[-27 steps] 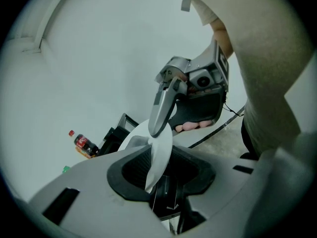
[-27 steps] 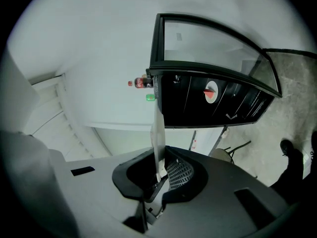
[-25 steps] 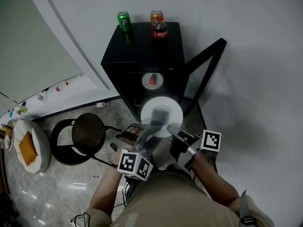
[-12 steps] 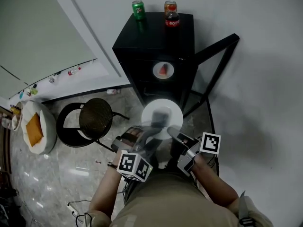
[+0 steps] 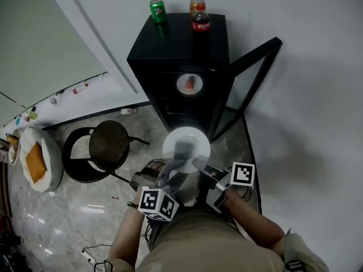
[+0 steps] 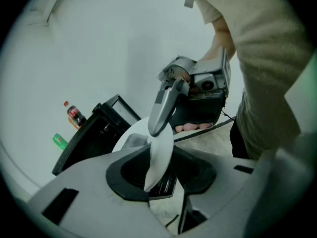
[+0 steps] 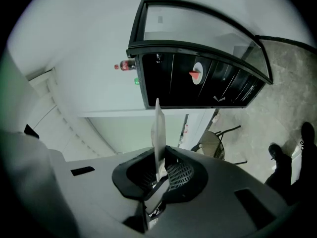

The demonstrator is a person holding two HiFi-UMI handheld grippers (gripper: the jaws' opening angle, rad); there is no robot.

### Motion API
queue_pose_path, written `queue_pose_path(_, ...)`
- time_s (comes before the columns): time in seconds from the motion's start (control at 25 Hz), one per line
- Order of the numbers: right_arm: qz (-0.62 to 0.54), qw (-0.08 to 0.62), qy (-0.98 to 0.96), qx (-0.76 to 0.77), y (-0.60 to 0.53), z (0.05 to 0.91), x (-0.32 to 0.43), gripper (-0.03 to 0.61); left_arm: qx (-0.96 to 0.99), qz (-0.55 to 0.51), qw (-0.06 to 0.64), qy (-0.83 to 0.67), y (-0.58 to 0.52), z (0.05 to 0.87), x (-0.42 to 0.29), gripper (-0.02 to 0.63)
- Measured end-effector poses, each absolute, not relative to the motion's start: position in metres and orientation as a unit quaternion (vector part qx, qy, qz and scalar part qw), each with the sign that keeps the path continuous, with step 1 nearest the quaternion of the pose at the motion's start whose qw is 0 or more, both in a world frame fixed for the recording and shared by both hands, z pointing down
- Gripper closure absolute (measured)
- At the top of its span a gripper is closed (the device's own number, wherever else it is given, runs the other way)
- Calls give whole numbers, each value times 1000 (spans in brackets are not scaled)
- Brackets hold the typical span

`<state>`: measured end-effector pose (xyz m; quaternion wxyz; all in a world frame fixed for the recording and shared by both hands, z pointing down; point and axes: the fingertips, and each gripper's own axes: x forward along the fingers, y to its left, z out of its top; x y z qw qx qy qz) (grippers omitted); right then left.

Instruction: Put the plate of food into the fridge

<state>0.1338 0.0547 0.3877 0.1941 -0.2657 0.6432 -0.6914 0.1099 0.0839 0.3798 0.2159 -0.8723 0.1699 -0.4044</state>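
A white plate (image 5: 193, 137) with a grey piece of food (image 5: 182, 148) on it hangs level in front of the black fridge (image 5: 176, 50), below its open compartment. My left gripper (image 5: 170, 166) is shut on the plate's near left rim. My right gripper (image 5: 198, 164) is shut on the near right rim. In the left gripper view the plate's edge (image 6: 159, 155) runs between the jaws, with the right gripper's finger (image 6: 166, 100) clamped on it beyond. The right gripper view shows the plate edge-on (image 7: 159, 128), facing the fridge (image 7: 168, 83).
The fridge's glass door (image 5: 249, 75) stands open to the right. Inside sits a small plate with a red slice (image 5: 190, 84). A green can (image 5: 157, 10), an orange can (image 5: 197, 4) and a cola bottle (image 5: 201, 22) stand on top. A round stool (image 5: 108, 146) is on the left.
Both grippers have sunk a little with the plate held between them. The plate now sits slightly further left in the head view, which has also shifted.
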Motion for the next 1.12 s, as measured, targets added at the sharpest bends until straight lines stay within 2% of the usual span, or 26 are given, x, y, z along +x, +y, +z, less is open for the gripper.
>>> queue_pose_path(0.64, -701, 199, 627, -275, 22, 421, 27, 537, -887, -389, 192, 157, 51, 410, 2, 497)
queue_pose_path(1.12, -691, 228, 617, -300, -3, 445, -23, 535, -902, -370, 190, 115, 24, 435, -50, 494)
